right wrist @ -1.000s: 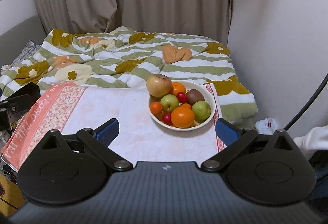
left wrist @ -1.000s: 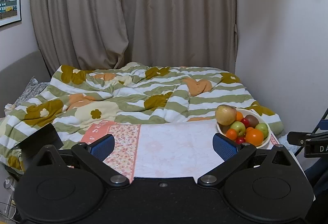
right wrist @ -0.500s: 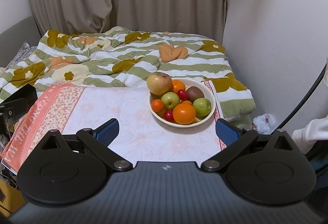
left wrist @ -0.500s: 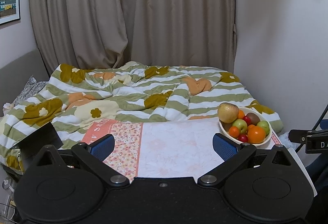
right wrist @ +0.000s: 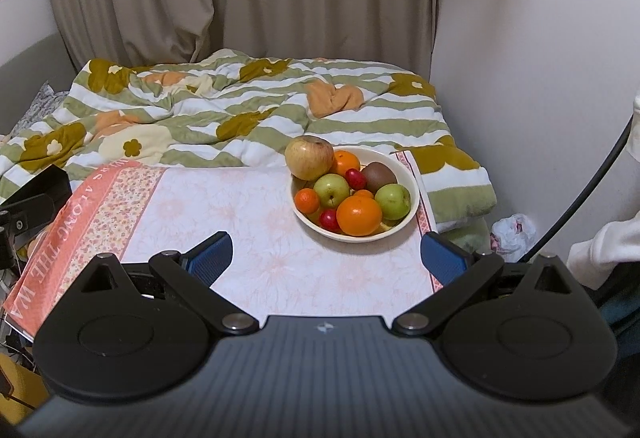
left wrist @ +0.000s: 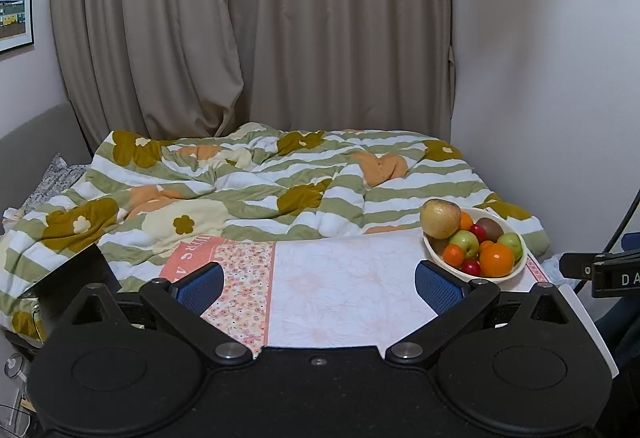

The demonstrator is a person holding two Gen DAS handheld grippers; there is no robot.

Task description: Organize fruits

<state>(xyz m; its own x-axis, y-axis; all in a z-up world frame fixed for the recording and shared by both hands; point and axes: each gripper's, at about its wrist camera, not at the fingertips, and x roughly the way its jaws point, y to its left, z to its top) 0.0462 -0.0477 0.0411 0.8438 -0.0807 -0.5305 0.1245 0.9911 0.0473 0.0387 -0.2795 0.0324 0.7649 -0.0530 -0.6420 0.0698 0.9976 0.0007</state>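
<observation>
— How did we have the grippers at that moment?

— We held the left gripper (left wrist: 316, 288) with its blue pads spread wide and nothing between them, low in its frame over the floral cloth (left wrist: 344, 290) on the worktop (left wrist: 588, 322). Our right gripper (right wrist: 326, 254) was spread just as wide and just as empty, low in its own frame, with the bowl (right wrist: 412, 209) lying beyond the gap between its pads. We judged that both were held back and apart so that either could close on a fruit.

— And where were the fruits?

— All the fruit we could see sat heaped in that one cream bowl, at the centre right of the right view and the right edge of the left view. A big yellowish apple (right wrist: 309, 157) leaned on the rim at the upper left, riding above the rest. Around it lay a large orange (right wrist: 359, 215) at the front, a smaller orange (right wrist: 346, 162) behind, two green apples (right wrist: 332, 190), a kiwi (right wrist: 379, 177), a little tangerine (right wrist: 307, 200) and two small red fruits (right wrist: 329, 218).

— Was anything out on the cloth?

— No fruit that we could see; the striped quilt (right wrist: 224, 109) filled the bed behind.

— So how far along were we?

— We could not settle it. Fruit gathered in one bowl fitted a finished gathering, or a mixed heap waiting to be sorted out.
</observation>
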